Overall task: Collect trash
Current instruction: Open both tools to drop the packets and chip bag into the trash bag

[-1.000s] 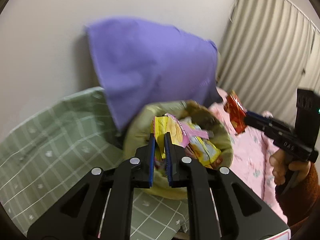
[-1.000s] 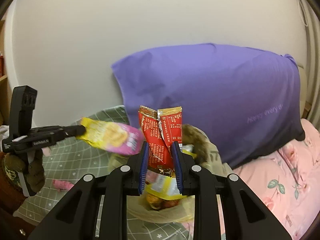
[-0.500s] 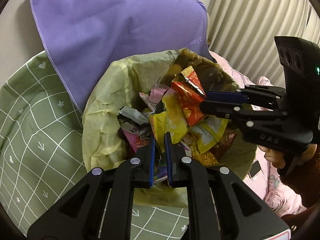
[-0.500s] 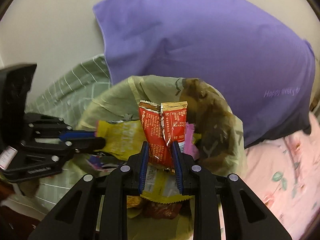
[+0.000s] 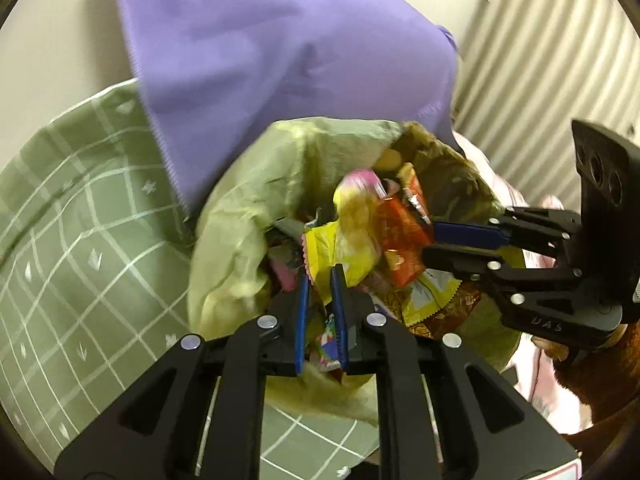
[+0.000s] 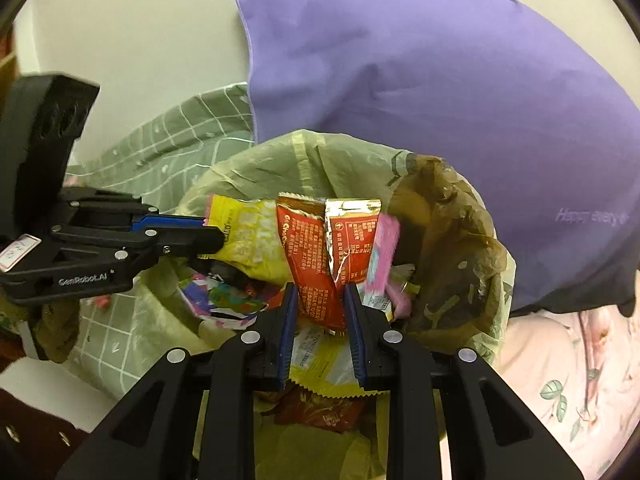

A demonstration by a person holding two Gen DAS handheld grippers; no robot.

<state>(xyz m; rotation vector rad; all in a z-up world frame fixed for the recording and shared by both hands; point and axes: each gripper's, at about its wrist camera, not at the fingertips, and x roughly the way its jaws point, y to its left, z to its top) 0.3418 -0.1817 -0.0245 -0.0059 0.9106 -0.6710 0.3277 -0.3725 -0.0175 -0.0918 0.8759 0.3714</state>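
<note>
Red foil wrapper (image 6: pixel 320 264) sits pinched in the right gripper (image 6: pixel 320 292) over the yellow-green plastic trash bag (image 6: pixel 256 168); the left gripper (image 5: pixel 319 276) clamps a yellow-pink crinkled wrapper (image 5: pixel 352 236). Only the right view shows pink floral bedding (image 6: pixel 568 380).

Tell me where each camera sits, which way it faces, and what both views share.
Left wrist: on the left tongs, looking down into the trash bag; right tongs and hand enter from the right.
Right wrist: on the right tongs, facing the bag; left tongs enter from the left.
Shared: bag, yellow wrapper, red wrapper, purple pillow.
</note>
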